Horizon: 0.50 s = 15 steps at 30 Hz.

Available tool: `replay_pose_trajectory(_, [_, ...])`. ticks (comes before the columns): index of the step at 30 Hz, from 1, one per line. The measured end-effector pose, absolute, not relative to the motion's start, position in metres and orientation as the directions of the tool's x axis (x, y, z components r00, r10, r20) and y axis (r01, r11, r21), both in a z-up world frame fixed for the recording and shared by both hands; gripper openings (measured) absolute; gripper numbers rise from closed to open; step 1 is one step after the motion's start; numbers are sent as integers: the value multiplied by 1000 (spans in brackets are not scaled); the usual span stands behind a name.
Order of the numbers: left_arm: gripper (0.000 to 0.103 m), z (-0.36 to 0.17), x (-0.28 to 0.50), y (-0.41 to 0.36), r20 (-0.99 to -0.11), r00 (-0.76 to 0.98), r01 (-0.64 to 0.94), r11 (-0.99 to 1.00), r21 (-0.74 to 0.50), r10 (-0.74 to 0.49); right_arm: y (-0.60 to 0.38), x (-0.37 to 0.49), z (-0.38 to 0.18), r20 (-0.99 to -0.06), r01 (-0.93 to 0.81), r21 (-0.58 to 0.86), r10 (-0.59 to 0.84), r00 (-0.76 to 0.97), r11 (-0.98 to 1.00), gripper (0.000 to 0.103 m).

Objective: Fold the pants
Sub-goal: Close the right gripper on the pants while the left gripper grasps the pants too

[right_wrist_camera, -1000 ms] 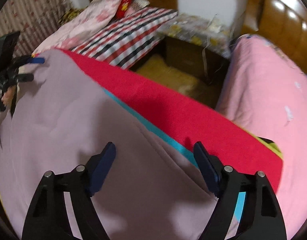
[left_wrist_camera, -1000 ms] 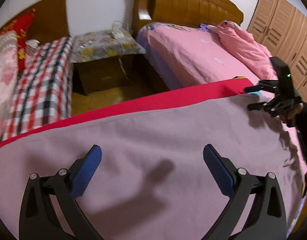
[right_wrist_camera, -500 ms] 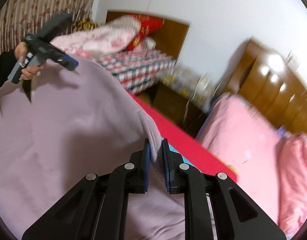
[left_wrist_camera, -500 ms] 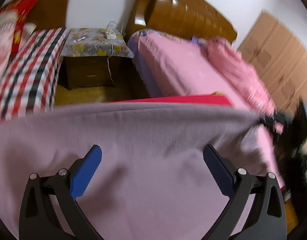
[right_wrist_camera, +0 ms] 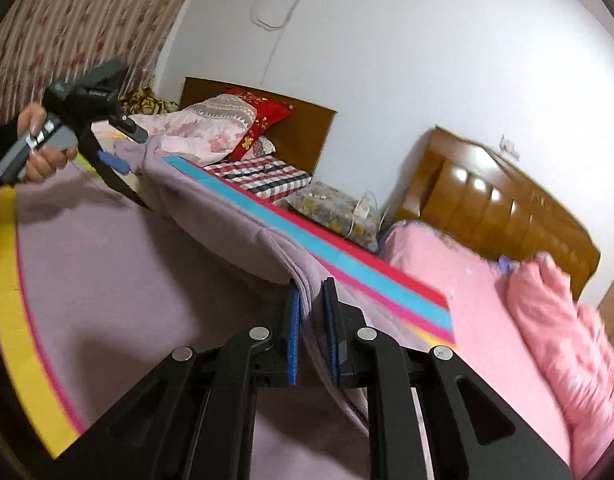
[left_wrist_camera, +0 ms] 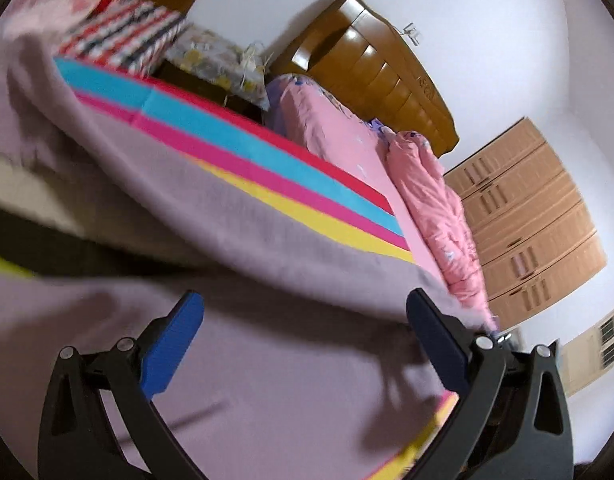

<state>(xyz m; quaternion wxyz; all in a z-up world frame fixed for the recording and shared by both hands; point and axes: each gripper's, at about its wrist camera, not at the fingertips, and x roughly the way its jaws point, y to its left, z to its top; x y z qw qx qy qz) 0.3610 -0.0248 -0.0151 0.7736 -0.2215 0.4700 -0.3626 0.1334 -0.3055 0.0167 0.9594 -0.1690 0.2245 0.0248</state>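
Note:
The mauve pants (right_wrist_camera: pixel 107 272) lie spread over a striped mat, with one layer lifted into a fold (right_wrist_camera: pixel 235 236). My right gripper (right_wrist_camera: pixel 311 320) is shut on the lifted edge of the pants. My left gripper (left_wrist_camera: pixel 307 344) is open over the pants (left_wrist_camera: pixel 267 360), which pass under its blue pads. In the right wrist view the left gripper (right_wrist_camera: pixel 119 152) is at the far left, held in a hand, its jaws apart beside the far end of the lifted fold.
The mat has red, cyan, pink and yellow stripes (left_wrist_camera: pixel 235 140). Behind it are a pink bed (right_wrist_camera: pixel 487 312) with a wooden headboard, a nightstand (right_wrist_camera: pixel 331 208), a checked bed (right_wrist_camera: pixel 263 176) and a wardrobe (left_wrist_camera: pixel 527 220).
My right gripper has shut on the pants edge and lifted it, folding a layer back and baring the mat's stripes. My left gripper stayed open and tilted up.

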Motion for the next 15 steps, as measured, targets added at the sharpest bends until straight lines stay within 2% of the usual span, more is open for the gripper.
replay_pose_trajectory(2, [101, -23, 361, -24, -552, 292, 342, 625, -702, -781, -296, 125, 11, -444, -114, -329, -48, 895, 937, 14])
replay_pose_trajectory(5, [99, -44, 373, -24, -597, 300, 251, 666, -703, -744, -290, 119, 7, -446, -94, -330, -67, 892, 939, 14])
replay_pose_trajectory(7, [88, -59, 381, -16, -559, 288, 161, 615, -772, -778, -287, 111, 9, -442, -81, -330, -78, 894, 940, 14])
replay_pose_trajectory(9, [74, -62, 386, -10, -541, 313, 139, 601, -787, -780, -285, 112, 11, -444, -72, -340, -93, 891, 938, 14])
replay_pose_trajectory(15, [74, -39, 405, -2, -560, 356, 109, 629, -770, -748, -279, 106, 3, -464, -69, -353, -111, 879, 933, 14])
